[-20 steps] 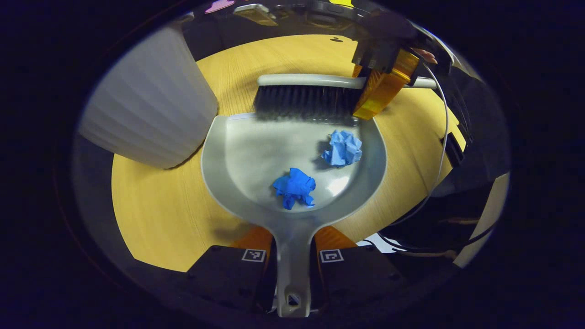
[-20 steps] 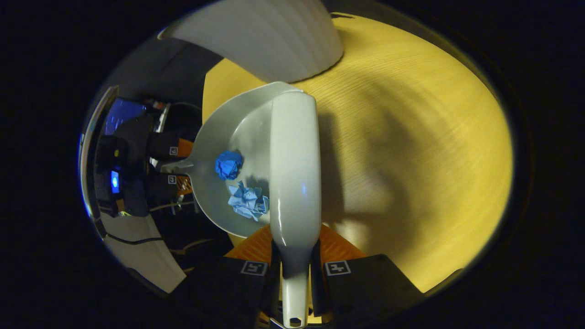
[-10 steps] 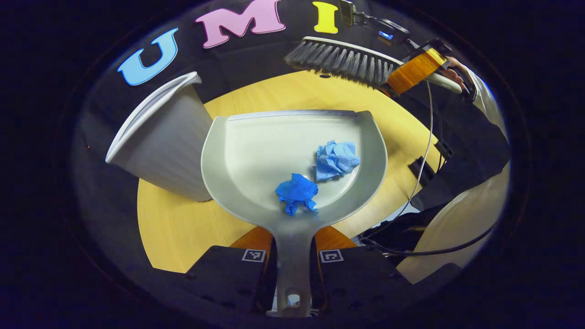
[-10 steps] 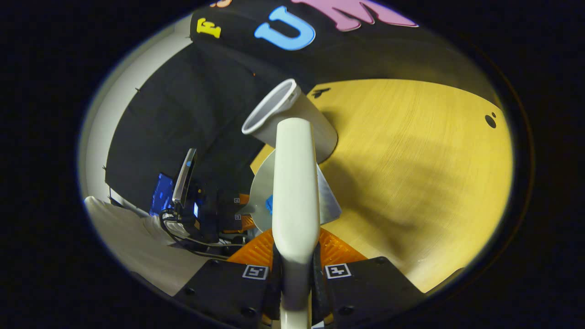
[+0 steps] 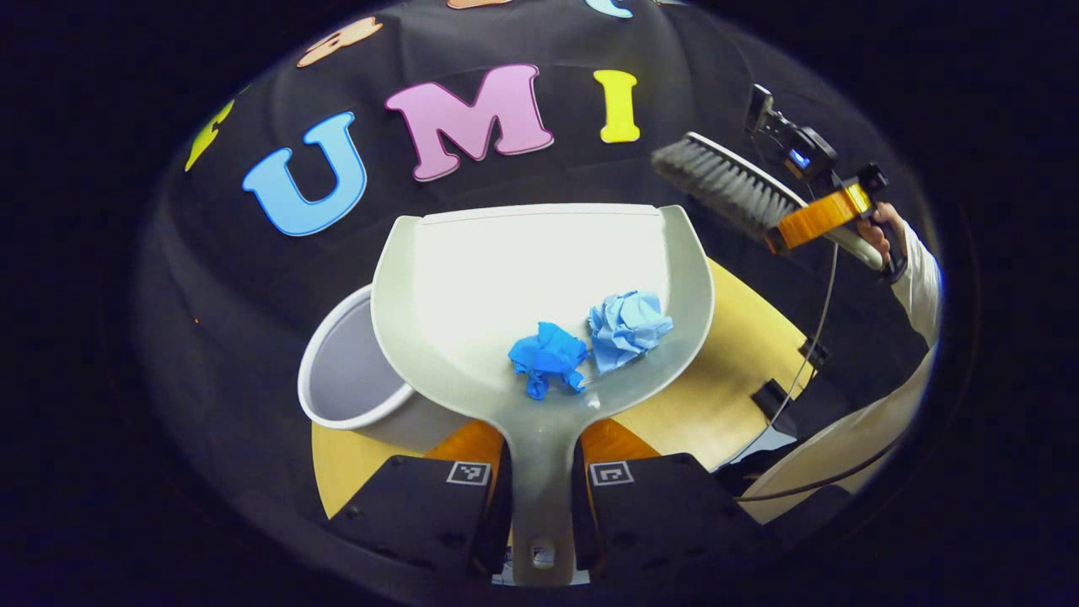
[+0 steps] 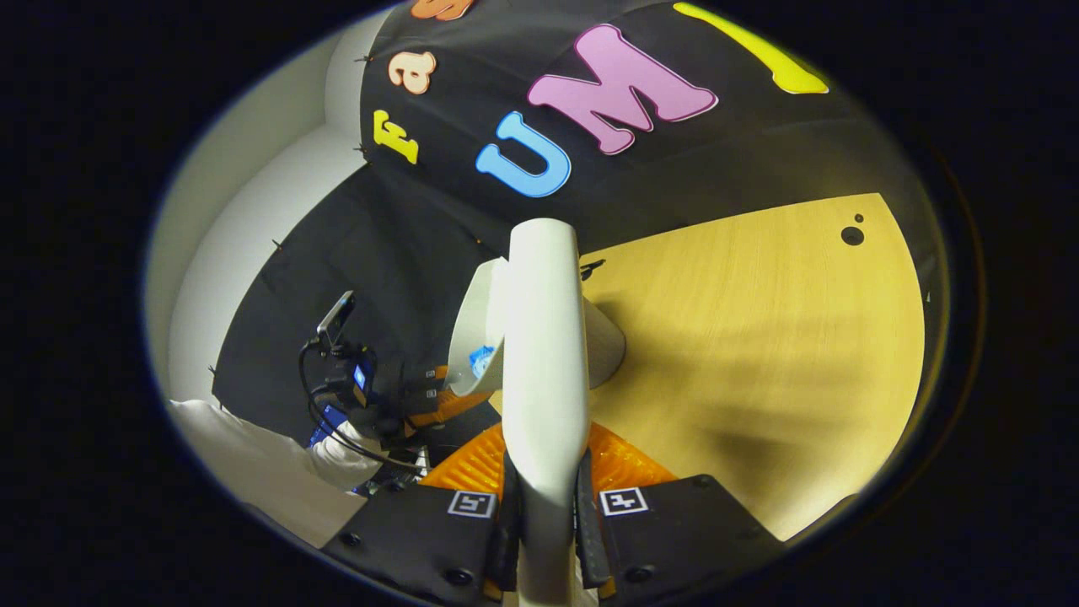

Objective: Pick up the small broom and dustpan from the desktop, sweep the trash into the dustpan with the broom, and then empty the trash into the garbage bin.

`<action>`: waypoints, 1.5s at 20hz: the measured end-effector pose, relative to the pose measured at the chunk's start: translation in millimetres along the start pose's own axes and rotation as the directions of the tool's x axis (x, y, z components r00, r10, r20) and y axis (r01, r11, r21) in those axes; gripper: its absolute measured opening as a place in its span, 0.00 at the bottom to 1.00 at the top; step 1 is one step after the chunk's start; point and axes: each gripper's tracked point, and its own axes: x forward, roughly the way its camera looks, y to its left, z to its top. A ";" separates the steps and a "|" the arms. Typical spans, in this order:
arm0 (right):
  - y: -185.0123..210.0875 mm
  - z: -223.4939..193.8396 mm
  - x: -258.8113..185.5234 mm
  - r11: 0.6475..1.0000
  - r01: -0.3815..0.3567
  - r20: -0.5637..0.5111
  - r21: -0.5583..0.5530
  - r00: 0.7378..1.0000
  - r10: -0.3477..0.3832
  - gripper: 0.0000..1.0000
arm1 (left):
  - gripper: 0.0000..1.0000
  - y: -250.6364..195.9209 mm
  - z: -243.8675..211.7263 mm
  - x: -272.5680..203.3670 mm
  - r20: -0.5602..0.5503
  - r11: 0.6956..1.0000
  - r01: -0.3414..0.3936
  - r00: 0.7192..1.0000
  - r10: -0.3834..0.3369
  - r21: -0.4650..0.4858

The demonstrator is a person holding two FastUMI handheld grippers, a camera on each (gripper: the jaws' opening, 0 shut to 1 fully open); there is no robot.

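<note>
Two paper wads (image 5: 590, 341) in dustpan (image 5: 472, 278), above bin (image 5: 346, 384)

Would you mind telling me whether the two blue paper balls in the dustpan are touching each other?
Touching. The left gripper view shows the dark blue ball pressed against the light blue ball near the dustpan's handle end.

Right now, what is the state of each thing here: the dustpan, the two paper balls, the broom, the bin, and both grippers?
Dustpan: lifted, handle clamped, partly over the bin.
Paper balls: crumpled, lying in the dustpan near its handle.
Broom: held in the air, bristles down.
Bin: upright on the desk, open.
Left gripper: shut on the dustpan.
Right gripper: shut on the broom.
</note>
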 end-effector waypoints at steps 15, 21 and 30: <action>-22.2 -32.8 8.5 0.999 0.009 -0.035 0.045 0.999 -0.007 0.30 | 0.27 67.5 9.3 -22.4 -0.245 0.837 -0.402 0.827 0.506 0.371; -27.6 -38.9 12.9 0.996 0.007 -0.027 0.088 1.000 -0.005 0.30 | 0.26 88.3 -2.1 -28.6 -0.208 0.626 -0.431 0.692 0.692 0.650; -36.3 -40.1 7.6 0.994 0.034 -0.021 0.107 0.999 -0.032 0.30 | 0.26 97.0 14.6 -36.3 -0.049 0.329 -0.346 0.620 0.783 0.879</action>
